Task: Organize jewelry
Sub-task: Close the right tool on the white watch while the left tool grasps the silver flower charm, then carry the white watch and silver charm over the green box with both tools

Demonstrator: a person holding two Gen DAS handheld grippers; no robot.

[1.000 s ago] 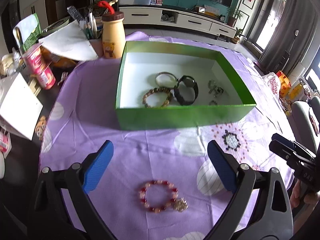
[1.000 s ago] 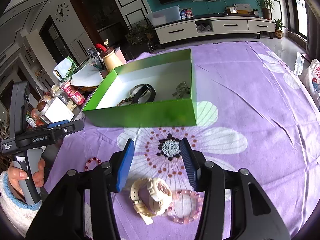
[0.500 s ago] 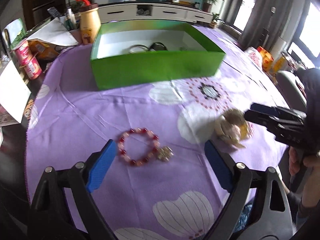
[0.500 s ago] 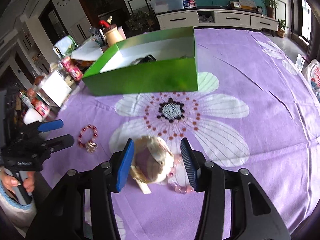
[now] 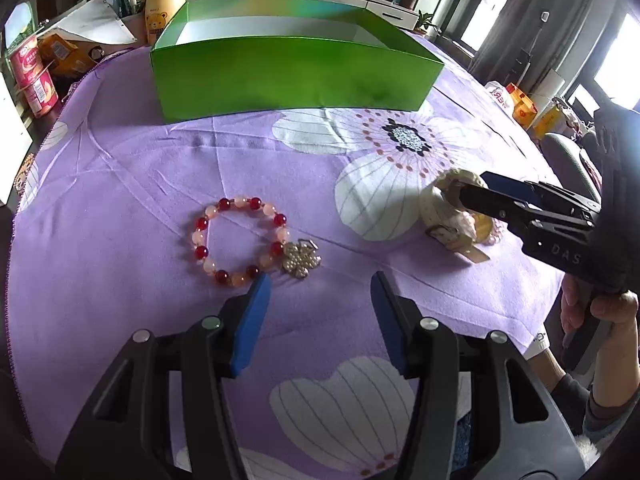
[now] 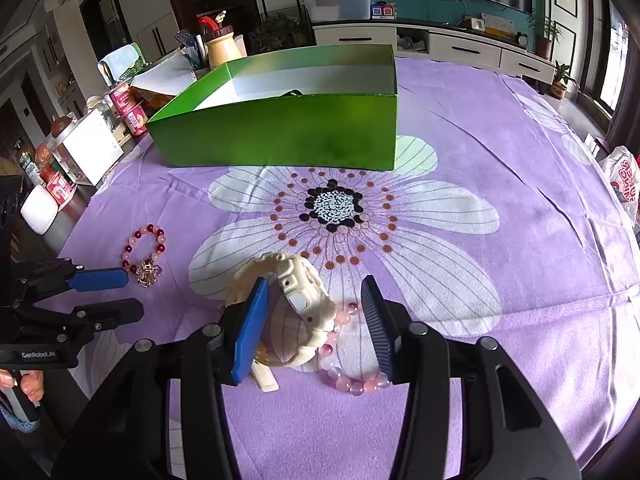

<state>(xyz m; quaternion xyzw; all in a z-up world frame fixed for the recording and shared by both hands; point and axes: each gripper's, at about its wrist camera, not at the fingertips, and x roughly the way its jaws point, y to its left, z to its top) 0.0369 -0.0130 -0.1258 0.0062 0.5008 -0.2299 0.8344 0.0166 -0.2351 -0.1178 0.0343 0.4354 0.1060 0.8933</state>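
Note:
A red and pink bead bracelet (image 5: 240, 238) with a pearl flower charm (image 5: 301, 259) lies on the purple cloth. My left gripper (image 5: 318, 298) is open, low, just behind the charm. It also shows in the right wrist view (image 6: 108, 292), beside that bracelet (image 6: 145, 250). A cream watch (image 6: 298, 306) lies partly on a pale pink bead bracelet (image 6: 354, 376). My right gripper (image 6: 314, 320) is open with its jaws around the watch. In the left wrist view the right gripper (image 5: 480, 190) is at the watch (image 5: 444, 212). The green box (image 6: 288, 120) stands behind.
A yellow bear bottle (image 5: 164, 4), papers and red-labelled cups (image 5: 34, 76) crowd the table's far left beyond the cloth. A white box (image 6: 90, 148) and jars stand left of the green box. The cloth has a big flower print (image 6: 336, 206).
Both grippers have dropped low to the cloth and moved forward. The left gripper's jaws have narrowed and now sit by the charm. The right gripper's jaws now straddle the watch.

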